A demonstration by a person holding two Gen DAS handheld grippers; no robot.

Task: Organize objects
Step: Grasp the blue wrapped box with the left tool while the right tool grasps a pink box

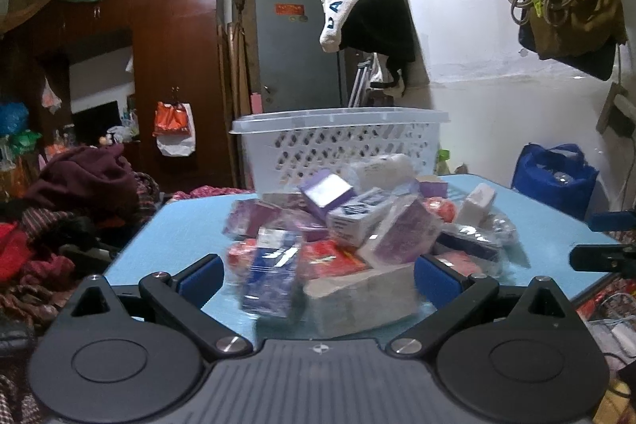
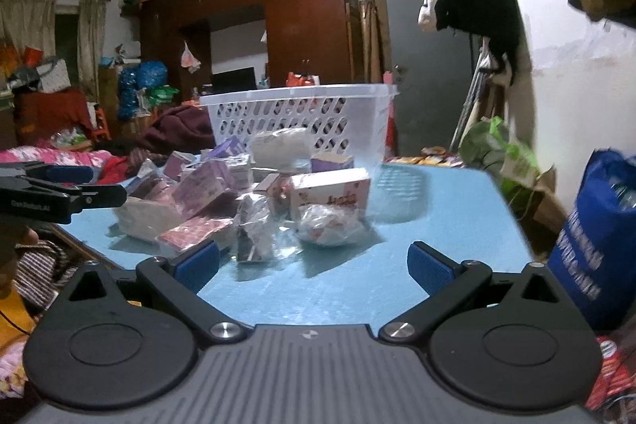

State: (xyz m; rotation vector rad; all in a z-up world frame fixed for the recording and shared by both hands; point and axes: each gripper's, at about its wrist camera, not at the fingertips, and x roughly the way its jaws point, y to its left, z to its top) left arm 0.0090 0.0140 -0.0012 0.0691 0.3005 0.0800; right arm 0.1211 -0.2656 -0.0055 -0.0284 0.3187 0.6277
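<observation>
A heap of small boxes and plastic-wrapped packets (image 1: 357, 225) lies on the light blue table (image 1: 167, 237); purple, white and red packs are mixed together. Behind the heap stands a white perforated basket (image 1: 342, 142). My left gripper (image 1: 320, 277) is open at the near edge of the heap, its blue pads (image 1: 200, 279) on either side of a blue-and-white packet (image 1: 272, 277) and a grey-white box (image 1: 361, 299). In the right wrist view the same heap (image 2: 254, 193) and basket (image 2: 298, 118) show. My right gripper (image 2: 314, 265) is open over bare table, just short of a clear bag (image 2: 254, 225).
Clothes (image 1: 59, 217) are piled left of the table. A blue bag (image 2: 596, 237) stands off the table's right side. The left gripper's fingers (image 2: 59, 189) show at the left edge of the right wrist view. A dark wardrobe (image 1: 171, 66) and a grey door (image 1: 294, 50) are behind.
</observation>
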